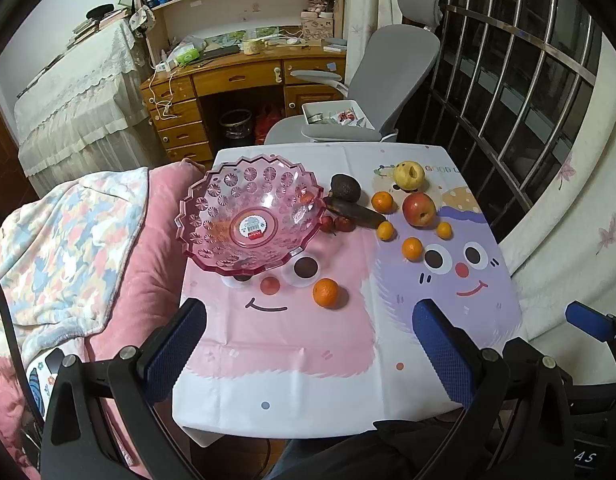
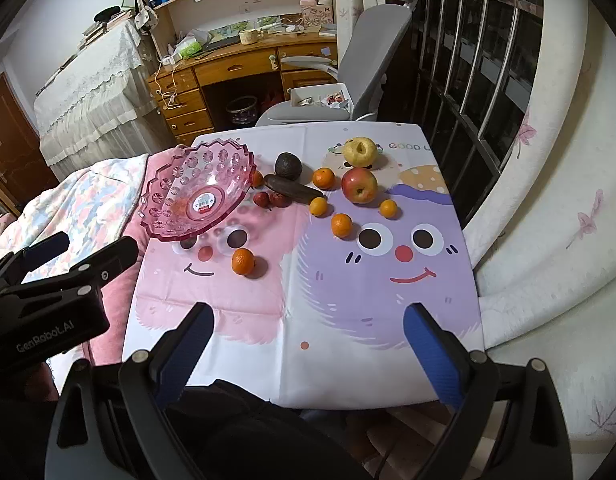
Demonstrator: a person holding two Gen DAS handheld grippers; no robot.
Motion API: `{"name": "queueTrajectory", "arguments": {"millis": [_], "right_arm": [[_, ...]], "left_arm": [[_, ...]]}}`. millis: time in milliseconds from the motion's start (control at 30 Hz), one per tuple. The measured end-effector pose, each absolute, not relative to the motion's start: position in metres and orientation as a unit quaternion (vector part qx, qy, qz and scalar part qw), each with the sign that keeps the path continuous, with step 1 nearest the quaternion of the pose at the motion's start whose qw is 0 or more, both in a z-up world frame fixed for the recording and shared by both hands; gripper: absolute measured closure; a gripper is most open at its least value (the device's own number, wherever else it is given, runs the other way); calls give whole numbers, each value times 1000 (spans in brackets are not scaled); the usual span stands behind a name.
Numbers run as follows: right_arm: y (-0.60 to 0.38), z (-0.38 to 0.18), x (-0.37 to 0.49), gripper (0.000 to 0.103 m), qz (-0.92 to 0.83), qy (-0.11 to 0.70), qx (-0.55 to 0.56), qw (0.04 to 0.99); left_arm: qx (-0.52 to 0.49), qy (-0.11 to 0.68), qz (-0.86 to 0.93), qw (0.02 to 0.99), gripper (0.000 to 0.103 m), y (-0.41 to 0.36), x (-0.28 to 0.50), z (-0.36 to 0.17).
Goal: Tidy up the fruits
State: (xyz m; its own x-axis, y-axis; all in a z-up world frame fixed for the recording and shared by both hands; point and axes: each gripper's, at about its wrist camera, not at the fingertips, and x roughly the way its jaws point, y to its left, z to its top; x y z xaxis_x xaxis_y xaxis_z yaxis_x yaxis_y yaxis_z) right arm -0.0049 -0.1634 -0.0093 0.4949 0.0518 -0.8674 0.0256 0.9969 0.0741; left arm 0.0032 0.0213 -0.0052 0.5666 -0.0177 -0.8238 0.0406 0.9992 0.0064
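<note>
An empty pink plastic bowl [image 1: 249, 218] [image 2: 197, 194] stands at the table's far left. To its right lie an avocado [image 1: 346, 187] [image 2: 288, 165], a dark elongated fruit [image 1: 354, 211], two small red fruits [image 1: 344, 223], a red apple [image 1: 418, 209] [image 2: 359, 185], a yellow pear [image 1: 408, 175] [image 2: 360, 151] and several small oranges. One orange [image 1: 326, 292] [image 2: 242, 261] lies nearest, below the bowl. My left gripper [image 1: 310, 314] and right gripper [image 2: 308, 316] are open and empty above the table's near edge.
The table [image 1: 291, 392] has a cartoon-face cloth. A pink quilt and bedding [image 1: 107, 248] press against its left side. A grey office chair [image 1: 388, 80] stands behind it, a barred window [image 1: 508, 60] to the right, a wooden desk [image 1: 235, 76] beyond.
</note>
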Motion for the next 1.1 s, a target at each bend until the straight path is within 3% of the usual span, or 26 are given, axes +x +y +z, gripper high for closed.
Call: {"name": "queueTrajectory", "arguments": {"millis": [1100], "right_arm": [[-158, -26, 10, 7, -42, 508, 84, 856]], "left_arm": [[-9, 531, -57, 845, 1, 58, 43, -52]]}}
